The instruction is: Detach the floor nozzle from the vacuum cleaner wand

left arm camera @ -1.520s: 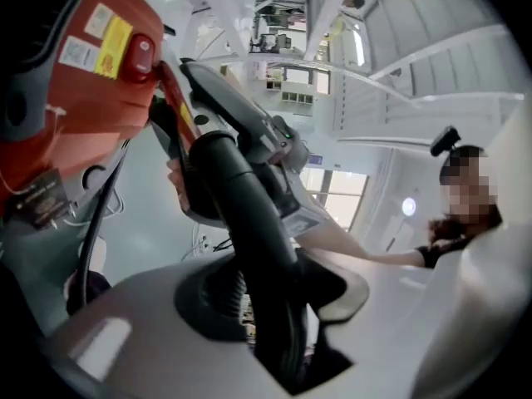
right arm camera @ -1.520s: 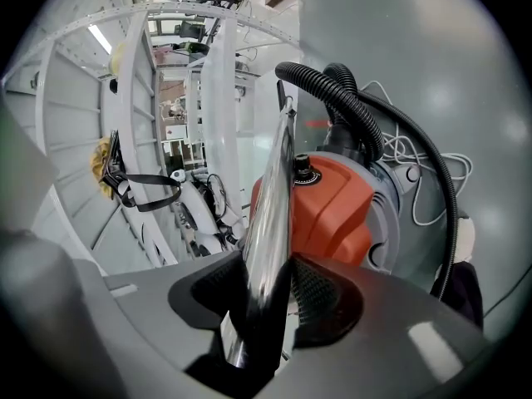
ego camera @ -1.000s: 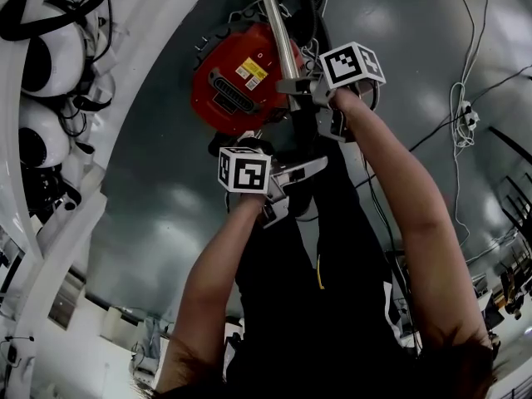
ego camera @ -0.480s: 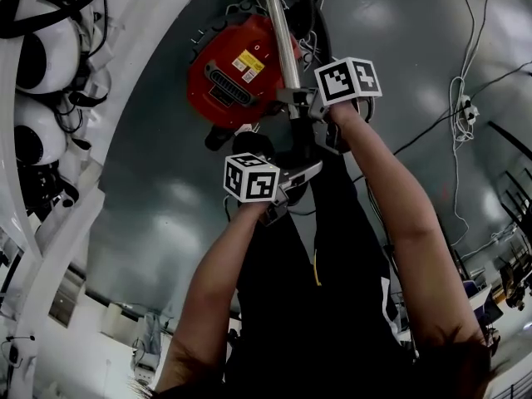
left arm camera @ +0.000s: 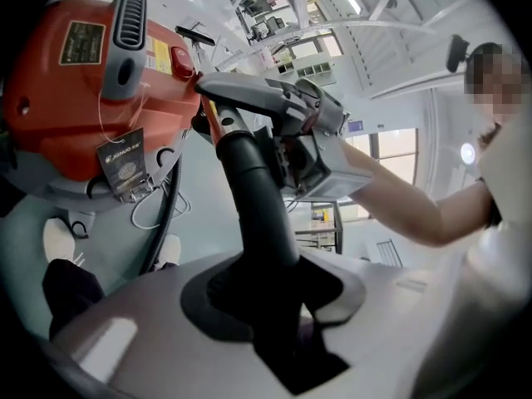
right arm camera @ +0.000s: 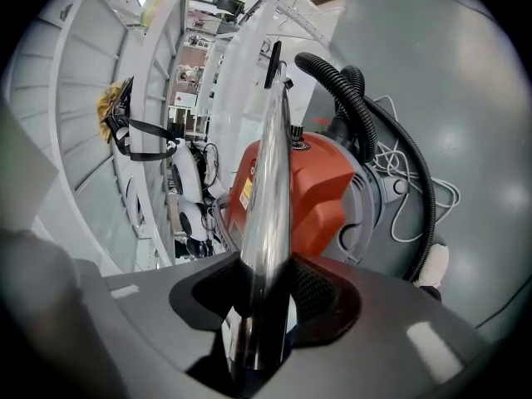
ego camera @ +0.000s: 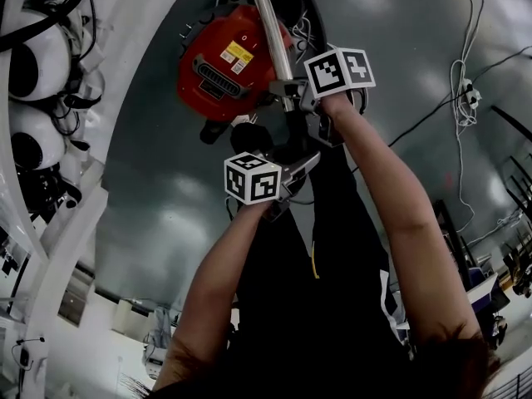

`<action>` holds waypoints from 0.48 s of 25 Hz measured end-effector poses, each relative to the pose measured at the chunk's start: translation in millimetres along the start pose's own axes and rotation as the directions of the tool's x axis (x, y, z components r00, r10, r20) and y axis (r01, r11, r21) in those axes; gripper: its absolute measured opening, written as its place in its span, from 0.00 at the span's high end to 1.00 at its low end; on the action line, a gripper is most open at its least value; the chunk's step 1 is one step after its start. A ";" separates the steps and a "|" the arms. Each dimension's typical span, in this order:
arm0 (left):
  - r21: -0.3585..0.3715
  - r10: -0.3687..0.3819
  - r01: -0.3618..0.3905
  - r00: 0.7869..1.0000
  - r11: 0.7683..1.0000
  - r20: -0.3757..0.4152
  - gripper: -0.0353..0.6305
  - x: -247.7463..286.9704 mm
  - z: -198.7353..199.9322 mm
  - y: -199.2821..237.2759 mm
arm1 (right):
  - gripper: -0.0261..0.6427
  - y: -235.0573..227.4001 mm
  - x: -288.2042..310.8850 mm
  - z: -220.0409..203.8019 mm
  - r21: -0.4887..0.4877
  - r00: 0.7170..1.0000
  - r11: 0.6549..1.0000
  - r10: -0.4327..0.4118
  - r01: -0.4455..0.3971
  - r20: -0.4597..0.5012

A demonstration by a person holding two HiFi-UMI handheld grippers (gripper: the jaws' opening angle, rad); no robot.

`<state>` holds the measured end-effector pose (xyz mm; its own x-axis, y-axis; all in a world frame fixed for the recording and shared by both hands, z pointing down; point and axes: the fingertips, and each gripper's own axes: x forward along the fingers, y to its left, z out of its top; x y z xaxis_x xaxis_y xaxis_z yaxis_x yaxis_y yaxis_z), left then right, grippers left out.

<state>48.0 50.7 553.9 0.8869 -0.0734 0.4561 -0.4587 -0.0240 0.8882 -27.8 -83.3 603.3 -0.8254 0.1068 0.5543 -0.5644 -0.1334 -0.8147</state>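
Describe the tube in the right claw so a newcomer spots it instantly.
Find the round red vacuum cleaner canister on the grey floor. The mirror-bright chrome metal wand runs alongside it, clamped in the right claw. It alone is straight shiny metal; the black ribbed hose nearby and the matte black plastic tube in the left claw are dark.

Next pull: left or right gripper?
Left, probably: the left gripper is shut on the black tube, free to pull away, while the right gripper clamps the chrome wand and can brace it.
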 end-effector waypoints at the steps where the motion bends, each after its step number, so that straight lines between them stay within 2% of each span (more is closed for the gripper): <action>1: 0.003 0.013 -0.013 1.000 1.000 0.000 0.74 -0.3 0.4 1.2 | 0.71 -0.4 0.7 -0.6 -0.002 1.000 1.000 -0.003 0.003 -0.002; 3: 0.014 0.032 -0.032 0.999 0.999 -0.023 0.74 0.5 -4.3 -0.2 | 0.70 -2.1 1.2 3.8 -0.006 1.000 1.000 -0.012 0.012 0.017; 4: 0.031 0.037 -0.035 0.997 0.999 -0.068 0.74 2.1 -17.5 -4.5 | 0.71 -4.5 -0.7 12.8 0.001 0.999 1.000 -0.018 0.018 0.051; 6: 0.076 0.057 -0.043 0.979 0.996 -0.197 0.74 6.5 -68.4 -15.8 | 0.71 -10.3 -11.6 43.1 0.045 0.991 0.999 -0.020 0.015 0.131; 7: 0.078 0.067 -0.050 0.971 0.996 -0.230 0.74 8.2 -89.4 -17.9 | 0.71 -11.1 -18.0 56.8 0.068 0.990 0.998 -0.014 0.005 0.138; 8: 0.058 0.069 -0.057 0.972 0.997 -0.226 0.75 9.4 -96.6 -16.2 | 0.71 -11.3 -23.8 67.2 0.084 0.991 0.996 -0.012 0.001 0.132; 10: -0.013 0.062 -0.065 0.985 0.998 -0.164 0.75 9.6 -80.1 -6.0 | 0.70 -20.8 -35.0 77.0 0.108 0.989 0.993 -0.050 0.035 0.138; 12: -0.029 0.074 -0.078 0.988 0.996 -0.139 0.75 9.5 -61.3 2.7 | 0.71 -39.4 -43.8 68.9 0.096 0.985 0.991 -0.108 0.096 0.134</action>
<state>58.6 111.0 564.0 0.8497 0.0641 0.5234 -0.5251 0.0112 0.8510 29.7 -150.6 622.8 -0.7538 -0.0123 0.6570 -0.6395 -0.2163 -0.7377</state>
